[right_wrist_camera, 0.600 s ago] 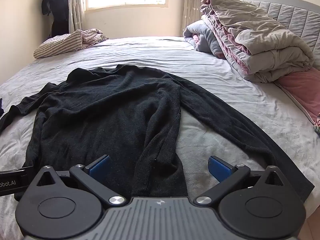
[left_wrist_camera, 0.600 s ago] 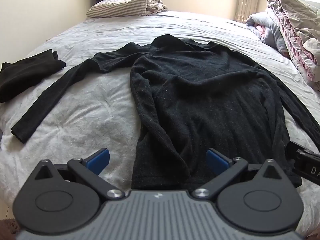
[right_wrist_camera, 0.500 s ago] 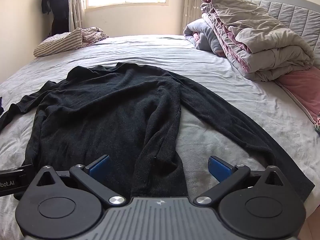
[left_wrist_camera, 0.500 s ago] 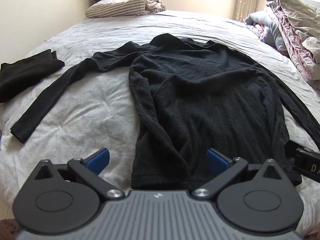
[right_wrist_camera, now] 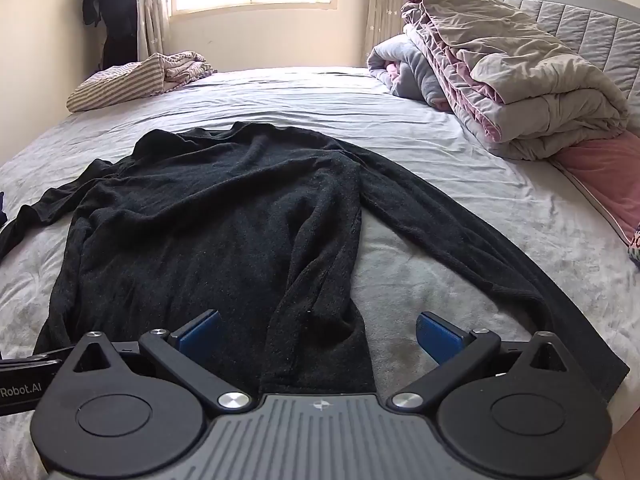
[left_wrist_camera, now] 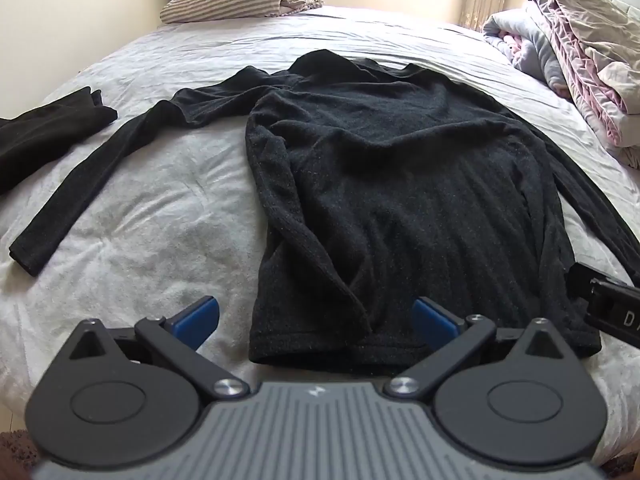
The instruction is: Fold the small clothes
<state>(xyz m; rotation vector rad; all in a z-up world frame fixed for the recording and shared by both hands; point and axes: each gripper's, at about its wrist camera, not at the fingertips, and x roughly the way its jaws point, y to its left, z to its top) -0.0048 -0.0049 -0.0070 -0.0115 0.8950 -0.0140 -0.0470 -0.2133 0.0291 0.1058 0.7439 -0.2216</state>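
Note:
A black long-sleeved sweater point(left_wrist_camera: 400, 184) lies flat on the grey bed point(left_wrist_camera: 152, 216), hem towards me, both sleeves spread out to the sides. It also shows in the right wrist view point(right_wrist_camera: 216, 232). My left gripper point(left_wrist_camera: 314, 320) is open and empty over the hem's left corner. My right gripper point(right_wrist_camera: 318, 332) is open and empty over the hem's right corner. The right gripper's side shows at the right edge of the left wrist view point(left_wrist_camera: 608, 308).
A folded black garment point(left_wrist_camera: 44, 136) lies at the left. A striped folded cloth point(right_wrist_camera: 132, 80) sits at the far end of the bed. Piled quilts point(right_wrist_camera: 512, 80) and a pink pillow point(right_wrist_camera: 604, 176) lie at the right by the headboard.
Both grippers have backed off slightly from the sweater towards the near edge of the bed and risen a little. The sweater has not moved. Both stay open.

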